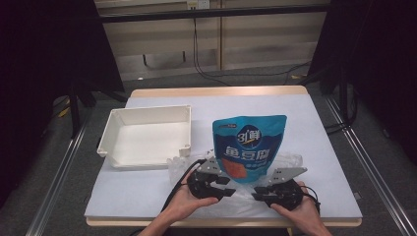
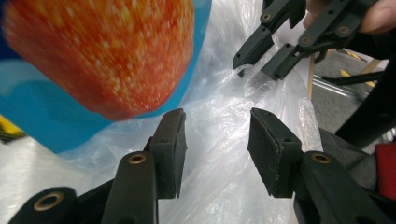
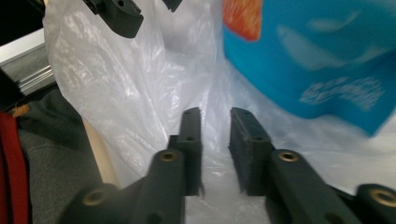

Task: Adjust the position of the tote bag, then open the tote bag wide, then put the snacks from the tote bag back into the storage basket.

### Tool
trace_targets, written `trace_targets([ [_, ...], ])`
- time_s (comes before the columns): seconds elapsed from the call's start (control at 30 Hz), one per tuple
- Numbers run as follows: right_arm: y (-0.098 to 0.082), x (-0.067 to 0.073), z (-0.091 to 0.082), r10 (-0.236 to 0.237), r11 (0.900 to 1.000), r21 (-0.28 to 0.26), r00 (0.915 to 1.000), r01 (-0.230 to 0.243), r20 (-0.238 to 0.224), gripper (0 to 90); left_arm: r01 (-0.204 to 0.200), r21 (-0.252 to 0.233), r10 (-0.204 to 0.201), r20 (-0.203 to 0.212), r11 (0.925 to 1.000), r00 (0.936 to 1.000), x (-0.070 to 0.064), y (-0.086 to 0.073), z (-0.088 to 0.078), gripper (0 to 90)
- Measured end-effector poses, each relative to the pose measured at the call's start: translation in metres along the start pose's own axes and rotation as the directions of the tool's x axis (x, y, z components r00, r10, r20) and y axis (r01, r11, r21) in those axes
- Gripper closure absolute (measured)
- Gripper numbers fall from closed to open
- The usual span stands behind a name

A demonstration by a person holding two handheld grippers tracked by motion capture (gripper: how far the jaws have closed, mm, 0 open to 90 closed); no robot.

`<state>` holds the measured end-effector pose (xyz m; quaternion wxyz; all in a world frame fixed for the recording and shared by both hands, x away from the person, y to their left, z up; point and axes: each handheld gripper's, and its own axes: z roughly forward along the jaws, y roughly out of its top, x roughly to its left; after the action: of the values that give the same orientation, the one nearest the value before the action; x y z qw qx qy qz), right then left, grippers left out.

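Note:
A blue snack pouch (image 1: 249, 147) with an orange picture stands upright on the table, partly inside a clear plastic bag (image 1: 290, 160) that lies crumpled around its base. My left gripper (image 1: 227, 187) and right gripper (image 1: 258, 192) face each other at the front of the bag, just below the pouch. In the left gripper view the left gripper (image 2: 215, 135) stands open, with bag film (image 2: 219, 93) beyond its pads and the right gripper (image 2: 261, 56) opposite. In the right gripper view the right gripper (image 3: 215, 126) has its pads a little apart, the film (image 3: 140, 93) showing in the gap.
An empty white plastic tray (image 1: 110, 142) sits at the left of the white table (image 1: 314, 128). The front edge of the table lies just under my hands. Dark floor and rails surround the table.

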<state>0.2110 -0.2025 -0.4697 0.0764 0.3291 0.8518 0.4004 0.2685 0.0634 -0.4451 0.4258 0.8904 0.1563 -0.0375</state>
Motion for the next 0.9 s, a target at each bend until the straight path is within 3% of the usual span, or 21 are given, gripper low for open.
trace_targets([
  [0.07,0.001,0.001,-0.004,0.019,0.999,-0.035,0.9998,-0.018,0.006,60.1,0.004,-0.03,-0.003,0.019,0.9995,0.9998,-0.002,0.001,-0.003,56.3],
  [0.13,0.002,0.001,-0.008,0.029,0.997,-0.074,0.9994,-0.027,0.019,55.5,-0.01,-0.029,0.011,0.022,0.9995,0.9997,-0.005,0.002,-0.006,56.3],
  [0.2,0.002,0.001,-0.013,0.034,0.993,-0.114,0.9981,-0.028,0.051,50.5,-0.017,-0.052,0.019,0.042,0.9985,0.9989,-0.006,0.003,-0.01,56.0],
  [0.3,0.001,0.002,-0.022,0.054,0.984,-0.173,0.9966,-0.042,0.062,47.3,-0.018,-0.082,0.021,0.036,0.9965,0.9991,-0.006,0.007,-0.021,51.5],
  [0.37,-0.002,0.002,-0.027,0.084,0.977,-0.2,0.9956,-0.074,0.042,46.4,-0.018,-0.1,0.021,0.025,0.9948,0.9995,-0.005,0.009,-0.029,48.7],
  [0.43,-0.005,0.005,-0.031,0.079,0.978,-0.197,0.9954,-0.066,0.056,46.3,-0.014,-0.119,0.02,0.052,0.9928,0.9984,-0.003,0.011,-0.039,48.3],
  [0.63,-0.011,0.009,-0.041,0.093,0.974,-0.213,0.9927,-0.075,0.077,41.8,-0.005,-0.168,0.008,0.014,0.9857,0.9999,0.009,0.011,-0.064,45.8],
  [0.7,-0.015,0.009,-0.042,0.097,0.977,-0.199,0.9918,-0.079,0.083,42.3,0.0,-0.194,0.006,0.029,0.981,0.9995,0.013,0.012,-0.074,51.6],
  [0.73,-0.016,0.009,-0.043,0.1,0.977,-0.197,0.99,-0.079,0.099,42.2,-0.001,-0.205,0.003,0.012,0.9788,0.9999,0.014,0.013,-0.079,51.4],
  [0.9,-0.019,0.007,-0.045,0.122,0.975,-0.2,0.9881,-0.102,0.093,41.5,-0.011,-0.251,0.005,-0.026,0.9679,0.9996,0.02,0.02,-0.102,48.9],
])
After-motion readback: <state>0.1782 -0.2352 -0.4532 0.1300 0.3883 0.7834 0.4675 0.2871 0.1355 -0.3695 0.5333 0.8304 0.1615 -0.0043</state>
